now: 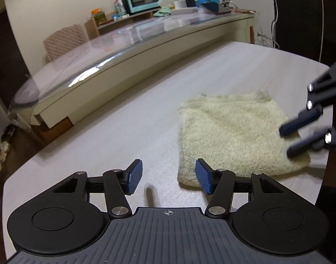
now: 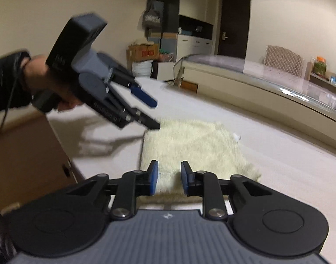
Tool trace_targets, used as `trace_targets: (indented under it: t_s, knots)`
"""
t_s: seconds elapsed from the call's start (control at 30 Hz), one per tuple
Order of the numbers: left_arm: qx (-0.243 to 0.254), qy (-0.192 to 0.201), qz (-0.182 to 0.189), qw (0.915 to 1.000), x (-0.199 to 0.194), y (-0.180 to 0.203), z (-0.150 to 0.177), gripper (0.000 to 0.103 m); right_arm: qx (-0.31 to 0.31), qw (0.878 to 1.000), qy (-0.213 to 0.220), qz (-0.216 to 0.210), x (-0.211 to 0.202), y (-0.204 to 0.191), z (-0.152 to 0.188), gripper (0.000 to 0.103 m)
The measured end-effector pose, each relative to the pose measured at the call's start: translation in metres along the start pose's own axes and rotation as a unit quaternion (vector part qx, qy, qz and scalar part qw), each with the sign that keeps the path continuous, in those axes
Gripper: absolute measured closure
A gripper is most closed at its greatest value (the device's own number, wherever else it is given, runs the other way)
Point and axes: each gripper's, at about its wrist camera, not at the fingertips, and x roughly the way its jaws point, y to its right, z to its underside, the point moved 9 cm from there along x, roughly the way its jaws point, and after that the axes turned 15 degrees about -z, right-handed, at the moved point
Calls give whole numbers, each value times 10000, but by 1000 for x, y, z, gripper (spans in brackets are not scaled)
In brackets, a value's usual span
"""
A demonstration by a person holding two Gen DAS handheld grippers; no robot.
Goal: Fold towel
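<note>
- The towel [image 1: 236, 129] is fluffy cream terry cloth, matt and rough-napped.
- The tabletop [image 1: 128, 118] under it looks like pale, matt laminate with a faint wood grain.
- The left gripper [image 1: 169, 177] is matt black plastic with shiny metal pivot pins; its fingers [image 1: 135, 177] carry ribbed blue rubbery pads.
- The right gripper [image 2: 169, 178] has the same finish.
- At upper left of the left wrist view, a glass sheet [image 1: 115, 44] gleams glossy.
- The sleeve [image 2: 5, 81] at the left edge is shiny black.
</note>
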Motion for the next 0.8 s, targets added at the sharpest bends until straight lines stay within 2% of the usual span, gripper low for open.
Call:
trace_targets:
  t_s: [0.13, 0.33, 0.5, 0.6, 0.7, 0.8]
  knots:
    - [-128, 17, -14, 9999, 2, 0, 1, 44, 91, 9999, 2, -67, 0, 2, -8, 78]
    - [-414, 190, -210, 9987, -9, -10, -3, 42, 125, 9996, 250, -16, 8, 28, -30, 77]
    - [-409, 260, -382, 9981, -21, -7, -3, 33, -7, 10000, 71, 67, 36, 48, -39, 77]
    - [-509, 122, -475, 9975, -15, -6, 2, 33, 191, 9995, -257, 67, 53, 63, -32, 77]
    - [-700, -36, -564, 9959, -7, -8, 8, 31, 244, 9996, -158, -7, 52, 67, -32, 77]
    - [-866, -86, -589, 9945, -4, -12, 10, 28, 408, 9990, 162, 83, 34, 79, -36, 76]
